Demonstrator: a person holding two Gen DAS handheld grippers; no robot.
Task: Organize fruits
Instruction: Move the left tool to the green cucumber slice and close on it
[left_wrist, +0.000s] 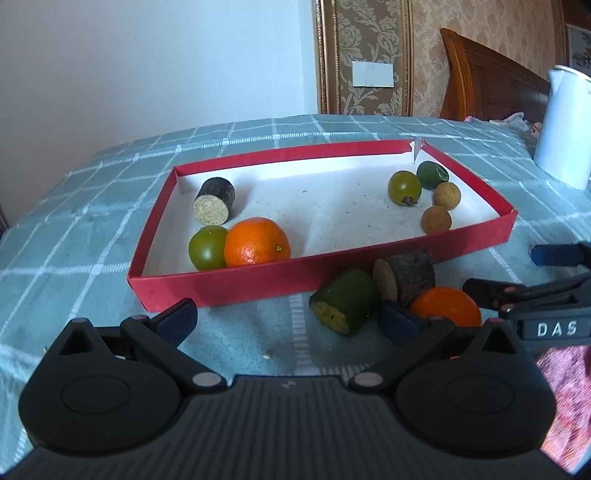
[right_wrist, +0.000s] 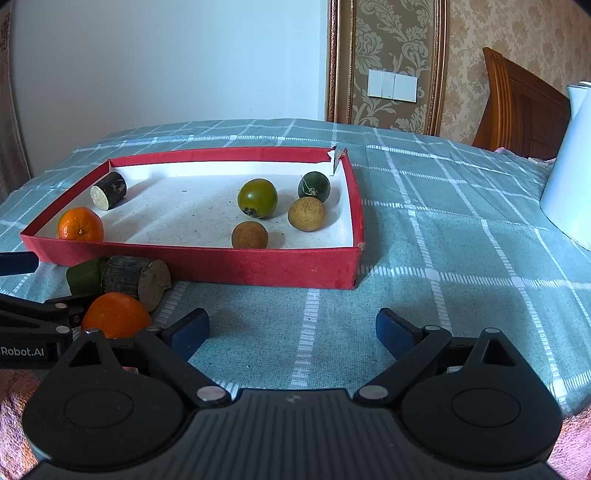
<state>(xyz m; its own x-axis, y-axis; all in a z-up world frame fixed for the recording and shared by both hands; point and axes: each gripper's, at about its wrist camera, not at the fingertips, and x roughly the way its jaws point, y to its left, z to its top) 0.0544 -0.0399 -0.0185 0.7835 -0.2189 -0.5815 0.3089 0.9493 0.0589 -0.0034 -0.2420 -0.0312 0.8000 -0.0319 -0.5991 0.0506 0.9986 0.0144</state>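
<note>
Both black two-finger grippers, left (left_wrist: 288, 317) and right (right_wrist: 291, 330), hang spread wide, empty, over the checked green tablecloth (right_wrist: 443, 258). Just ahead, a round orange (right_wrist: 114, 314), a brown log-like cylinder (right_wrist: 136, 278) and a green cut chunk (left_wrist: 343, 301) huddle, seemingly touching, outside the shallow red cardboard tray (right_wrist: 258, 266) holding other fruit.

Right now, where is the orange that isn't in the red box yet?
The loose orange lies on the checked tablecloth just outside the red box, low right in the left wrist view, touching the brown cut stalk piece.

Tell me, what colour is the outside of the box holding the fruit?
Red outside, white inside: the box shows best in the right wrist view.
</note>
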